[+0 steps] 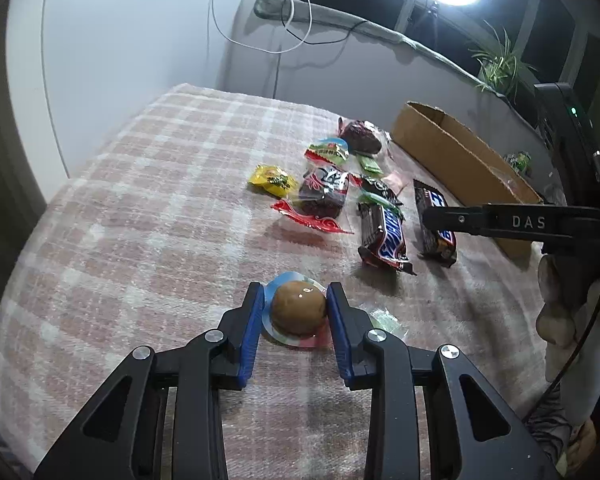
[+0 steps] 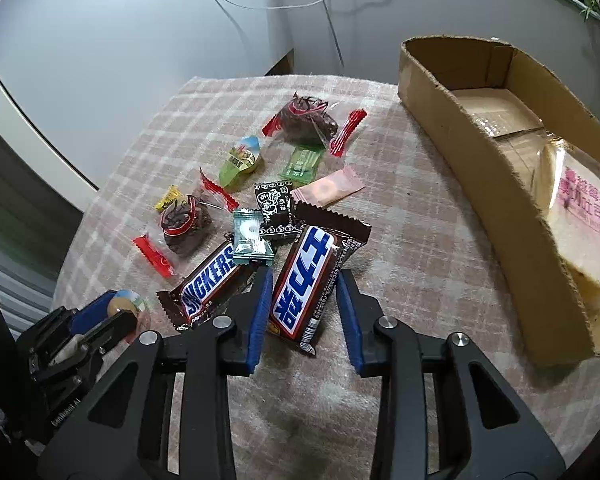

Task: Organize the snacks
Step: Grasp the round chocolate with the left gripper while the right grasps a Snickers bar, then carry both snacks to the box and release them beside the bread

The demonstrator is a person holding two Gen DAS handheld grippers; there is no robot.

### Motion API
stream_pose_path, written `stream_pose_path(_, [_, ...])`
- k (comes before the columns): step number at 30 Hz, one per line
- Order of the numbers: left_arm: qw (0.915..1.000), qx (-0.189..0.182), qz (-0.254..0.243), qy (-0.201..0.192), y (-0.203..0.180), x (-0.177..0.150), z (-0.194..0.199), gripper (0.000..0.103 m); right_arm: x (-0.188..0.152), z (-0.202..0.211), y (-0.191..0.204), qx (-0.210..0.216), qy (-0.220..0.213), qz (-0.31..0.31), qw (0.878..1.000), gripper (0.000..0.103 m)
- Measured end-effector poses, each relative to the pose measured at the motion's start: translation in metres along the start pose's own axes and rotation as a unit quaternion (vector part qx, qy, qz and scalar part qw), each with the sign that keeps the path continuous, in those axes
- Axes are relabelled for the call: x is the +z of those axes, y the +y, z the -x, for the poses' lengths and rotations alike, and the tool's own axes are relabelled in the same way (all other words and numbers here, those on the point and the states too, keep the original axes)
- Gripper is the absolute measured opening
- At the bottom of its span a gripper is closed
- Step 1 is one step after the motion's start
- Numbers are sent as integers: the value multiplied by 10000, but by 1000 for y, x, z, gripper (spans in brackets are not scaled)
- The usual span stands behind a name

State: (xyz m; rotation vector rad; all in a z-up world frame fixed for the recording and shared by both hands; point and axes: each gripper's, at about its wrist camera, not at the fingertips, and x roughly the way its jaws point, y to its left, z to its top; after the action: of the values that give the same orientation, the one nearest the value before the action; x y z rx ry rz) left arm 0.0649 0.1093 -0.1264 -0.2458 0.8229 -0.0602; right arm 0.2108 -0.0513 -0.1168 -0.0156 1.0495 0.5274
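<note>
Left gripper [image 1: 296, 312] is closed on a round brown snack in clear wrap [image 1: 298, 307]; both blue pads [image 1: 249, 332] are pressed to its sides, snack resting on the plaid cloth [image 1: 140, 200], well short of the cardboard box [image 1: 456, 156]. Right gripper [image 2: 303, 307] is held with fingers apart around the lower end of a Snickers bar with Chinese lettering [image 2: 306, 276]; whether the pads [image 2: 260, 312] touch the wrapper cannot be told. A second Snickers bar [image 2: 210, 280] is seen farther from the box, just beside the first; a teal candy [image 2: 252, 240] is laid across its upper end. Farther out from the box, two dark cakes in red-ended wraps [image 2: 184, 228] [image 2: 308, 122], a yellow candy [image 2: 168, 198], a green-and-blue pack [image 2: 240, 160], a green sachet [image 2: 302, 164], a black sachet [image 2: 276, 208] and a pink sachet [image 2: 326, 190] are scattered. Inside the box, a bagged pale slice with pink print [image 2: 580, 216] is seen.
</note>
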Motion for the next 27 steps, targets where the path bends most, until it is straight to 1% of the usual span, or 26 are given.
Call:
stream_pose_path(7, [9999,-17,16,-138,-2,7,10,30,-2,9,-2,44,-165,-20,9999,33])
stream_pose_path(14, [9995,-102,-46,-297,-9,17,21,30,1,32,-8,84,-464,-84,9989,32])
stream_pose_path(21, [9986,-239,-127,-450,-25,36,21,30,7,61,-21,100,-807,-155,9966,32])
stream_pose_path(27, [9972,-417,-241,-569,-46,55,15,30,11,88,-43,44,-1074,-286,9938,32])
